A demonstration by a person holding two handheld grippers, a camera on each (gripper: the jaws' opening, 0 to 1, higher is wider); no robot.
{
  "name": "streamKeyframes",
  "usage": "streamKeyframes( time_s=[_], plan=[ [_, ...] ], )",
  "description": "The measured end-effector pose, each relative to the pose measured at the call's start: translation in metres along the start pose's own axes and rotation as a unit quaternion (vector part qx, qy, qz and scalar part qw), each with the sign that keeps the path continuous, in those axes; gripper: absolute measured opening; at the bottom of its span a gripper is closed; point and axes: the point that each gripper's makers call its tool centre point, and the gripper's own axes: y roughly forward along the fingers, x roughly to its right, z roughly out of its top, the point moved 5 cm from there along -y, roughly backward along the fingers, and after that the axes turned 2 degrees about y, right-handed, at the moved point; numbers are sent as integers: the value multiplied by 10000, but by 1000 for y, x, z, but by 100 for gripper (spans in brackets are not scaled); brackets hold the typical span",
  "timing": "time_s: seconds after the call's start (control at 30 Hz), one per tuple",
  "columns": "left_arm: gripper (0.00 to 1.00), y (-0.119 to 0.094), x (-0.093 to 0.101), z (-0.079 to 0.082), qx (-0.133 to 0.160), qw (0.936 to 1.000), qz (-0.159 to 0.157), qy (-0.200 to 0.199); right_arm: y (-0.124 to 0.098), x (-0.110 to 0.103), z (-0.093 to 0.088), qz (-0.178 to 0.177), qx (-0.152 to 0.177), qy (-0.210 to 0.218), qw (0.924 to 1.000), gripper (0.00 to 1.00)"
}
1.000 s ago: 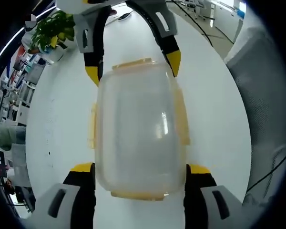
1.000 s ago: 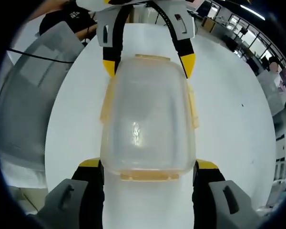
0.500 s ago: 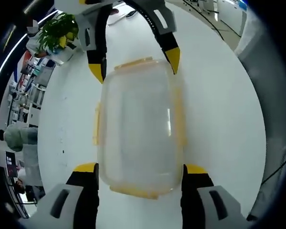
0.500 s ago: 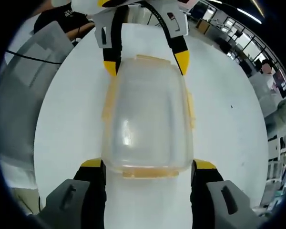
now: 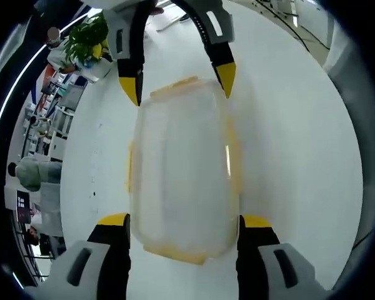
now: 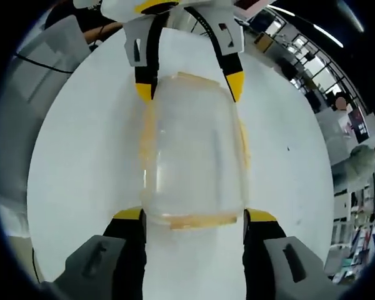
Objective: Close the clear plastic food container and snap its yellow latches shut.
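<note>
Container [image 5: 182,169] first: we see the clear plastic box lying on the white table [image 5: 287,156], lid already seated on the base, with the yellow latches [image 5: 233,164] running along its long sides and short ends. In the left gripper view it sits between our own jaws at 6 o'clock and the other gripper's jaws at 12 o'clock. The right gripper view shows the same arrangement mirrored, container [image 6: 192,147] in the middle and a yellow end latch [image 6: 197,220] nearest us.

Our left gripper [image 5: 182,220] stands spread wide, one tip on each side of the near end of the box; whether the tips press the walls we cannot tell. Our right gripper [image 6: 194,215] likewise straddles its end, jaws parted and not clamped on anything.

We judge that the closing step is done and the latching step is in hand. The side latches look folded flat, though blur leaves that uncertain. Next, we think each end latch needs a firm downward press until it snaps, with the opposite gripper steadying the box so it does not slide.

At 10 o'clock in the left gripper view a potted plant [image 5: 90,37] stands at the table's edge.
</note>
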Motion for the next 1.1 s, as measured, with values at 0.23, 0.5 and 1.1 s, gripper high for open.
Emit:
streamKeyframes(
  time_s=[0.23,0.5,1.1],
  plan=[
    [64,3,-5,-3,-52,9999,137,43,2,4,0,-44,-2,134,9999,57],
    [64,4,-6,-3,-66,9998,183,52,2,5,0,-83,-5,144,9999,56],
    [98,-9,12,-9,360,9937,634,-852,-12,-6,11,-170,588,776,9951,64]
  ],
)
